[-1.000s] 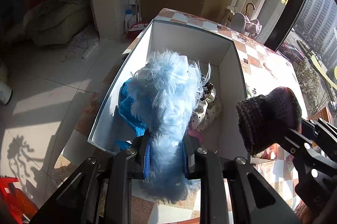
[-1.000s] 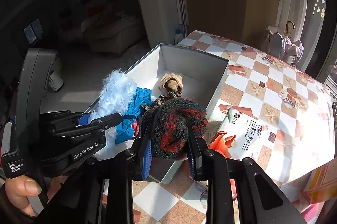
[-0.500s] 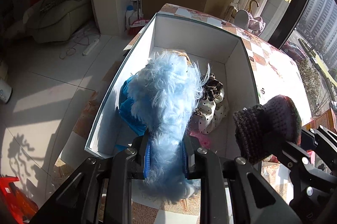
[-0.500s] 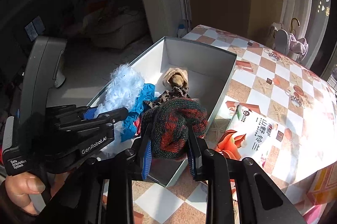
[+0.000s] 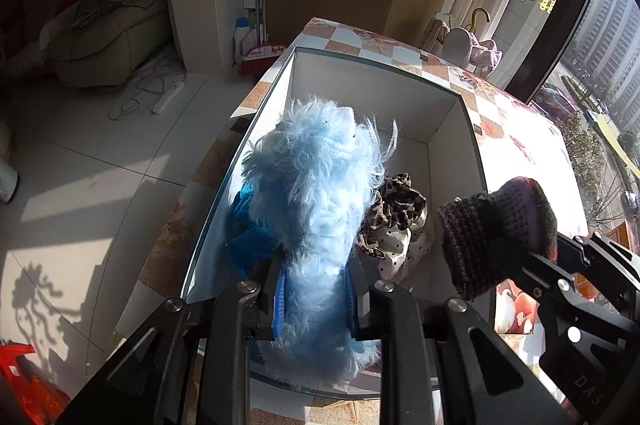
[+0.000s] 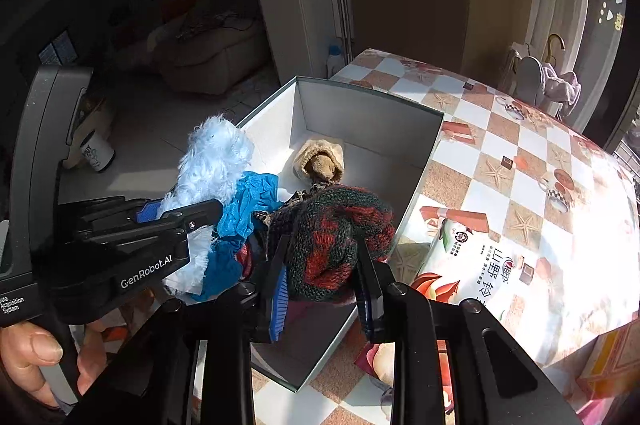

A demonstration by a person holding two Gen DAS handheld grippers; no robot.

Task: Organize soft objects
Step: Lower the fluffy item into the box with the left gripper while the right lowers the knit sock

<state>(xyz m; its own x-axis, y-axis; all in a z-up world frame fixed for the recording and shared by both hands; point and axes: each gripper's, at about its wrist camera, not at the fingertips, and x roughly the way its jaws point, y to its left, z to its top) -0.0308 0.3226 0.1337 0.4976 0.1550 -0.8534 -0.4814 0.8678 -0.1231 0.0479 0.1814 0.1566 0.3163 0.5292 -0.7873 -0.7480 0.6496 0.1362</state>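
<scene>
Sunlit checkered tabletop [image 6: 516, 161] carries an open white cardboard box [image 6: 360, 113]. Over the box's near end, the left gripper [image 5: 316, 301] pinches a fluffy pale-blue plush piece [image 5: 316, 185]; beside it, above the box's near right corner, the right gripper [image 6: 324, 289] clamps a red-and-green knitted woollen item [image 6: 332, 237].

— What's different from a second ago?

— Both grippers have carried forward over the box [image 5: 452, 145]. In the left wrist view the near rim, once just under the left gripper [image 5: 316, 301], now sits beneath its fingers, and the far wall looms larger.

— And the loads?

— The fluffy sock [image 5: 316, 193] now hangs further in over the box, hiding the tan hat [image 6: 320, 161]. The right gripper [image 6: 322, 285] has brought the knit sock [image 6: 336, 241] further in over the box's near end.
</scene>
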